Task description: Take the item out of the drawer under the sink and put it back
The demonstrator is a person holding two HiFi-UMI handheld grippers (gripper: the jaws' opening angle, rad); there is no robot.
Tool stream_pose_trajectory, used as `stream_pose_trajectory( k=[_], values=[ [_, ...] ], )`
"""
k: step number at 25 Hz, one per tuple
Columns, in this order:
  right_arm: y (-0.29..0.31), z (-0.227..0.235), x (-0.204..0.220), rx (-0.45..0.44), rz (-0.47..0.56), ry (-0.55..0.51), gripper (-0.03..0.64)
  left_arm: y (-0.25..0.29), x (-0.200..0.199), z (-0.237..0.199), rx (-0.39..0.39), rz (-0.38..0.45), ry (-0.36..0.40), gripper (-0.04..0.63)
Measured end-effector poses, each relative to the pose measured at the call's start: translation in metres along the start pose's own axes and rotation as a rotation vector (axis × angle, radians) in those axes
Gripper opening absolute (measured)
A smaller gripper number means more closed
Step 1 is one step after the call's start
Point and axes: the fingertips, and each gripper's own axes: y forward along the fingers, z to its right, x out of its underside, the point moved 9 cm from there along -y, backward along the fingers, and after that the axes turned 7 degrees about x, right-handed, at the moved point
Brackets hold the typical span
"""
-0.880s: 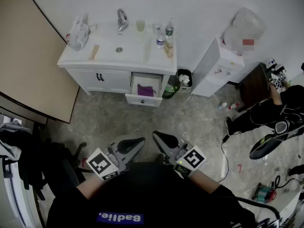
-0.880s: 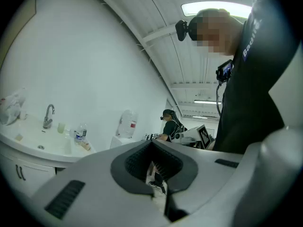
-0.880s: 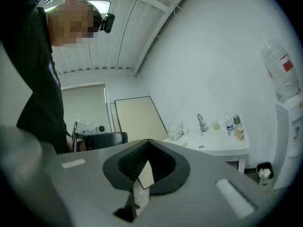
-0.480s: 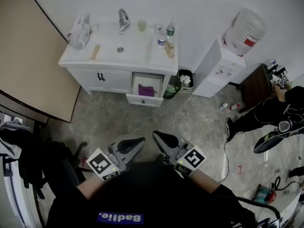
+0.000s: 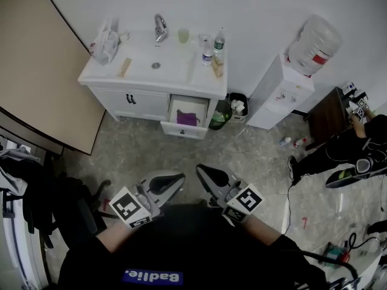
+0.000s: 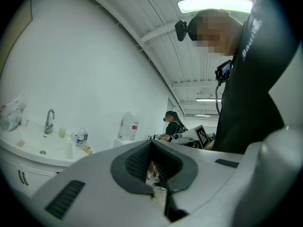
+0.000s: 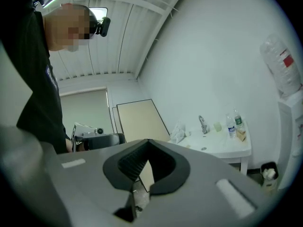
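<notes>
The left gripper [image 5: 169, 182] and the right gripper [image 5: 208, 176] are held low in front of the person's chest. Each has its jaws pressed together with nothing between them. Both are well apart from the purple item [image 5: 186, 118], possibly a folded cloth, which lies inside the open drawer [image 5: 181, 129] under the right side of the sink [image 5: 154, 65]. A green bottle [image 5: 217, 116] stands on the floor just right of the drawer. A small bin [image 5: 237, 104] and a water dispenser [image 5: 279, 92] stand beyond it, against the wall.

A water dispenser [image 5: 279, 92] stands by the wall, a small bin [image 5: 231, 99] just beside it.
</notes>
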Motion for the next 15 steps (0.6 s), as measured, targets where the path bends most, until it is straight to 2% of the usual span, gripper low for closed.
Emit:
stream_pose_trajectory(
  k=[9, 15],
  values=[
    [-0.02, 0.029, -0.007, -0.076, 0.013, 0.05, -0.005, 0.035, 0.011, 0.016, -0.056, 0.015, 0.002, -0.011],
    [-0.003, 0.058, -0.006, -0.042, -0.051, 0.011, -0.005, 0.044, 0.009, -0.019, -0.061, 0.022, -0.007, -0.011]
  ],
)
